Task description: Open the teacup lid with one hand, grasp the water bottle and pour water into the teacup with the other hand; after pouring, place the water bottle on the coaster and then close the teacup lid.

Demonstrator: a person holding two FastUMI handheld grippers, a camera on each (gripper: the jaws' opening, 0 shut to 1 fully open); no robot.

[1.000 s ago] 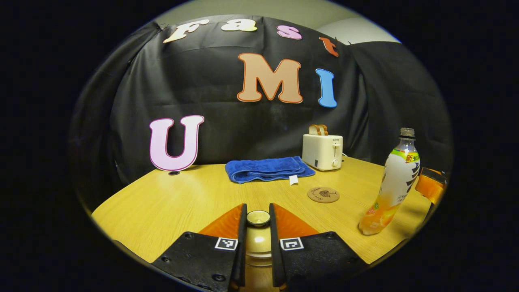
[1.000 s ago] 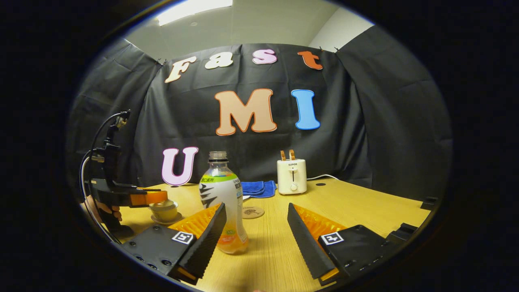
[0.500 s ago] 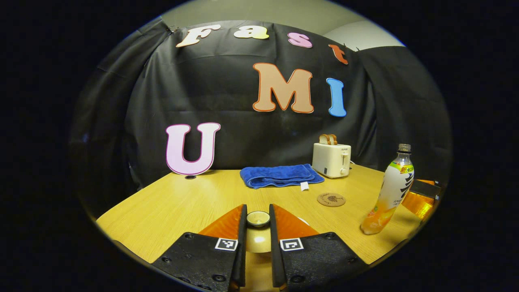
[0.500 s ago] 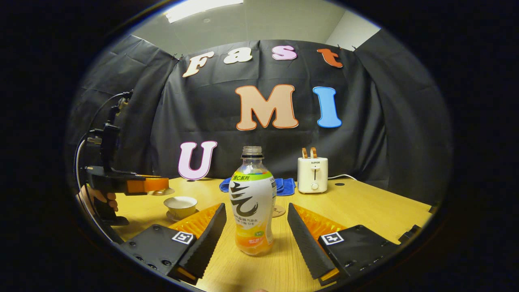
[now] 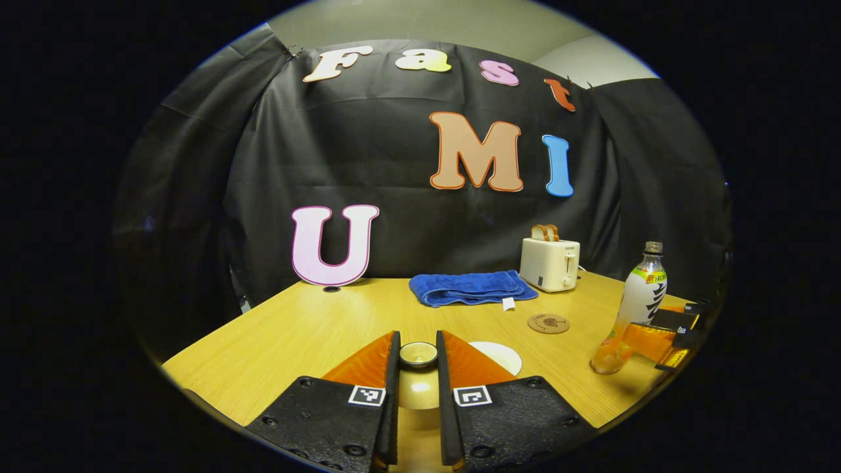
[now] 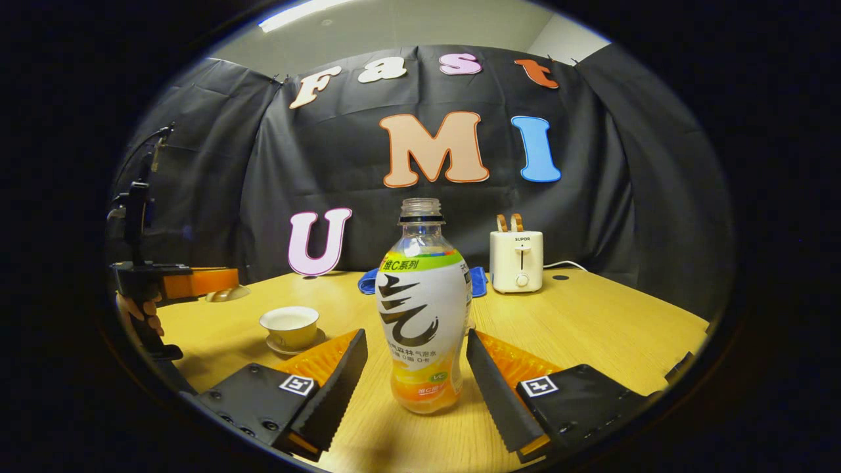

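Note:
My left gripper [image 5: 418, 337] is shut on the knob of the teacup lid [image 5: 418, 355] and holds it in the air. In the right gripper view that gripper [image 6: 197, 281] carries the lid [image 6: 227, 294] up and to the left of the uncovered teacup [image 6: 289, 324], which sits on its saucer. The cup's pale rim [image 5: 500, 355] shows beside my left gripper's fingers. The uncapped water bottle [image 6: 424, 309] stands upright between the fingers of my right gripper [image 6: 414, 341], which is open around its lower half. The round cork coaster [image 5: 548, 323] lies on the table [image 5: 295, 335] left of the bottle [image 5: 636, 302].
A folded blue towel [image 5: 470, 289] lies at the back of the table, and a white toaster [image 5: 550, 264] with bread in it stands to its right. A hand [image 6: 139, 315] grips the left gripper's handle. The table's right side [image 6: 591, 328] is bare wood.
The left gripper has lifted the lid off the teacup and carried it up and to the left. The right gripper has moved forward so its open fingers now flank the bottle.

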